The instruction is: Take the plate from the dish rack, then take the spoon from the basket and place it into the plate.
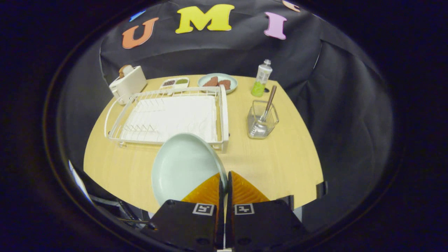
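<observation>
Gripper [224, 182] pinches rim of pale green plate [182, 168] between orange fingers, jaws nearly closed; plate tilted above table [280, 157], just before rack [168, 115]. Rack empty (white mat inside). Spoon [267, 106] stands in wire basket [262, 120], right of rack. Far plate [217, 83] holds brown pieces; bottle [261, 78] label unreadable.

Pale plate [182, 168] clamped between the gripper [225, 178] fingers, blocking lower centre, dish rack [168, 113] filling centre left, spoon [268, 105] upright in basket [262, 120] centre right, bottle [261, 78] behind it, bare table [280, 157] open at lower right.
</observation>
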The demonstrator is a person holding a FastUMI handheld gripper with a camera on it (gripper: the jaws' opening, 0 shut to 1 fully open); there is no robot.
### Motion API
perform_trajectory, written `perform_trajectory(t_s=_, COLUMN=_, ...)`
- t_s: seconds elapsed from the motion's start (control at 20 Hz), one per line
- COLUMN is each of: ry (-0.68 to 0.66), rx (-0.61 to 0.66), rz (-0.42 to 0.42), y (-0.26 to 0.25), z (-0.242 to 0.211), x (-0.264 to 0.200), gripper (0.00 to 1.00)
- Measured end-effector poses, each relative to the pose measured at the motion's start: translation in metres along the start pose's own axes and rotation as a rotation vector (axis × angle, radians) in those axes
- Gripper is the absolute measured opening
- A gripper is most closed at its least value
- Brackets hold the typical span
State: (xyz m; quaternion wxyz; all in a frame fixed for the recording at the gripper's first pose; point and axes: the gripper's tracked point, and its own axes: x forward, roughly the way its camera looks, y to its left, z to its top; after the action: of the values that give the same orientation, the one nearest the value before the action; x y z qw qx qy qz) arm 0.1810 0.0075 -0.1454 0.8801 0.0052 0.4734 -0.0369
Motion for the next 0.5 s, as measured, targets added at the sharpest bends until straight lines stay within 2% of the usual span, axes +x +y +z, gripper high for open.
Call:
perform_trajectory(t_s=0.1, ry=0.055, rx=0.033, rz=0.045, y=0.000, z=-0.020, x=0.025, gripper=0.07)
perform_trajectory(t_s=0.3, ry=0.084, rx=0.077, rz=0.075, y=-0.010, z=-0.036, x=0.060, gripper=0.07)
perform_trajectory(t_s=0.5, ry=0.062, rx=0.077, rz=0.064, y=-0.021, z=-0.036, x=0.074, gripper=0.07)
